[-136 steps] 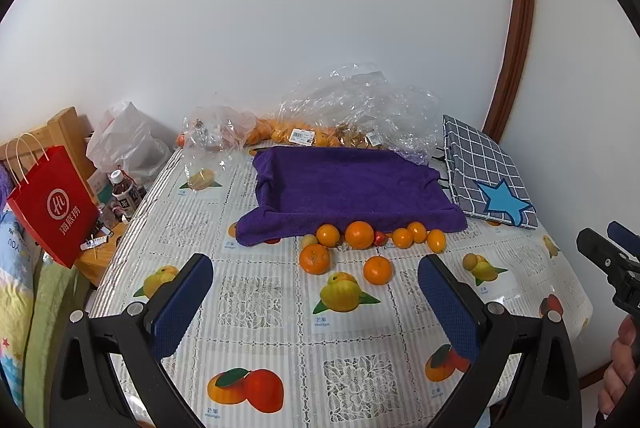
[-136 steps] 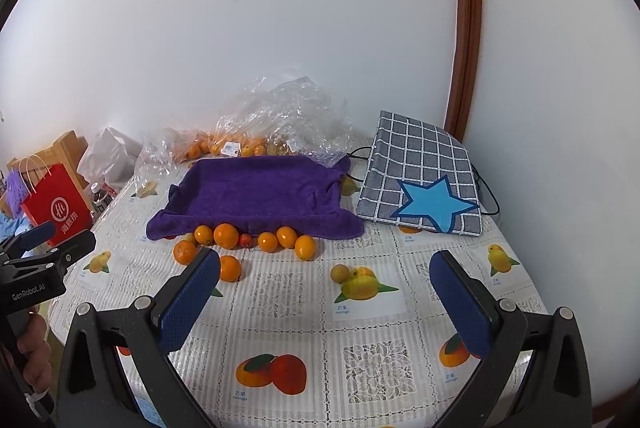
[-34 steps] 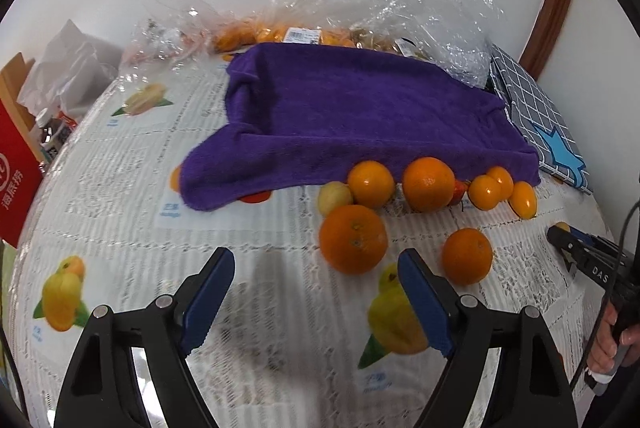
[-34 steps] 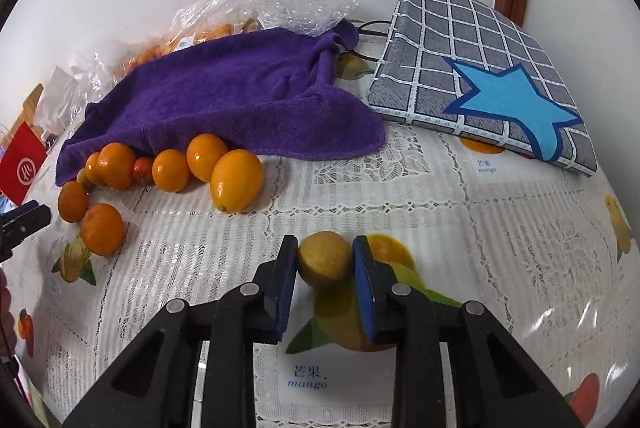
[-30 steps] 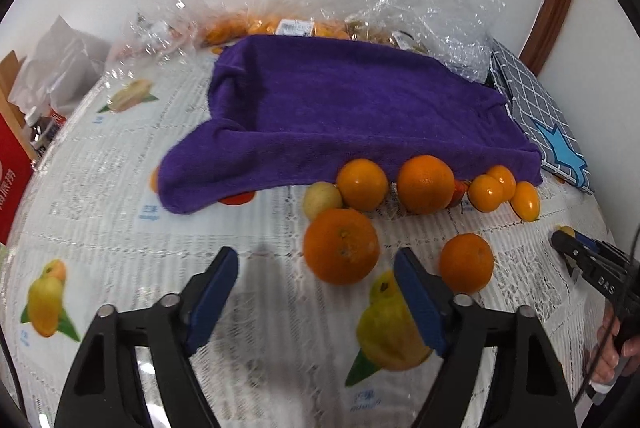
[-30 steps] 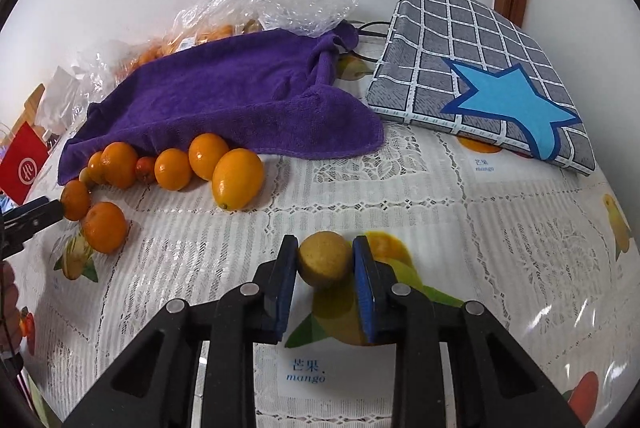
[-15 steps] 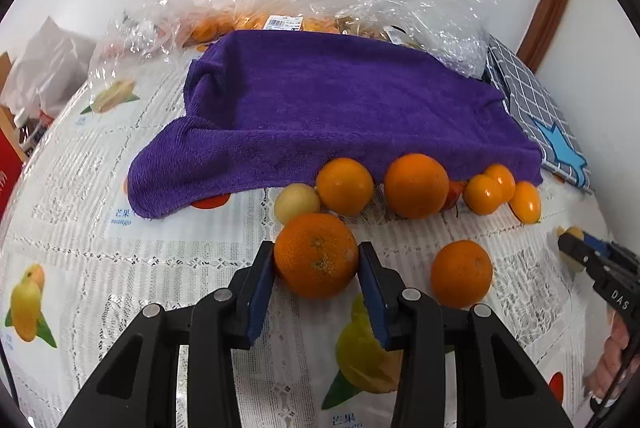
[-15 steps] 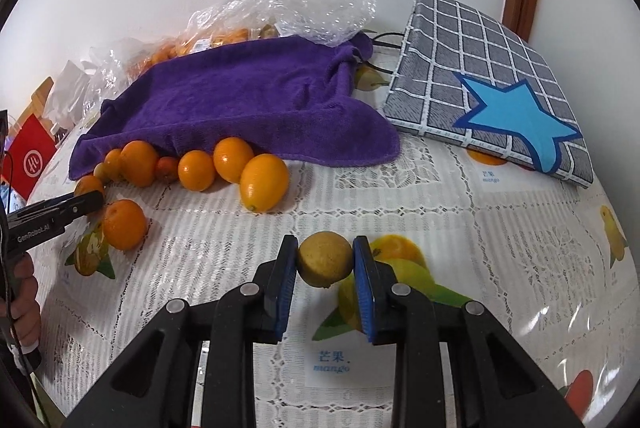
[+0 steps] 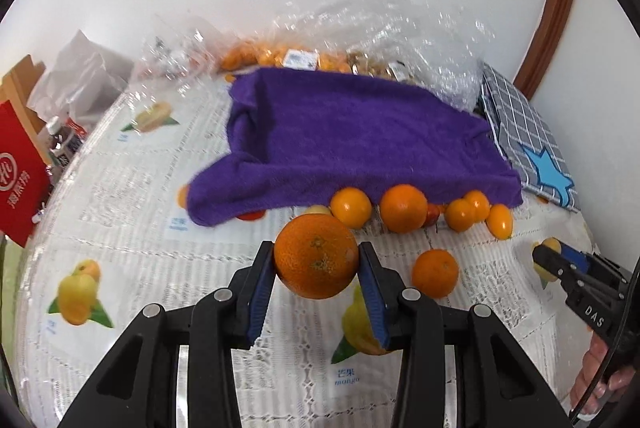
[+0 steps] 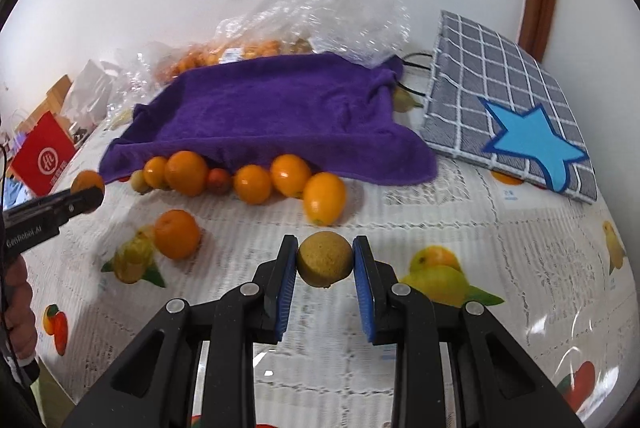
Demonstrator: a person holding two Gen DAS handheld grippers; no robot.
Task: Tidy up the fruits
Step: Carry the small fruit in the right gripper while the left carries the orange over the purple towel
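The left gripper (image 9: pixel 316 264) pinches a large orange (image 9: pixel 316 255) between its blue pads, tilted down and held clear of the fruit-print tablecloth (image 9: pixel 128 252) in front of the purple towel (image 9: pixel 352 144); the right gripper (image 10: pixel 325 262) likewise clamps a small yellow-brown fruit (image 10: pixel 325 259) above the cloth, nearer than the towel's front edge. Along that edge lies a row of oranges (image 10: pixel 252 184), with one loose orange (image 9: pixel 435 273) just nearer than the row. Beyond the towel sit clear plastic bags (image 9: pixel 384 28) of fruit, to its right a grey checked bag (image 10: pixel 504 116) with a blue star.
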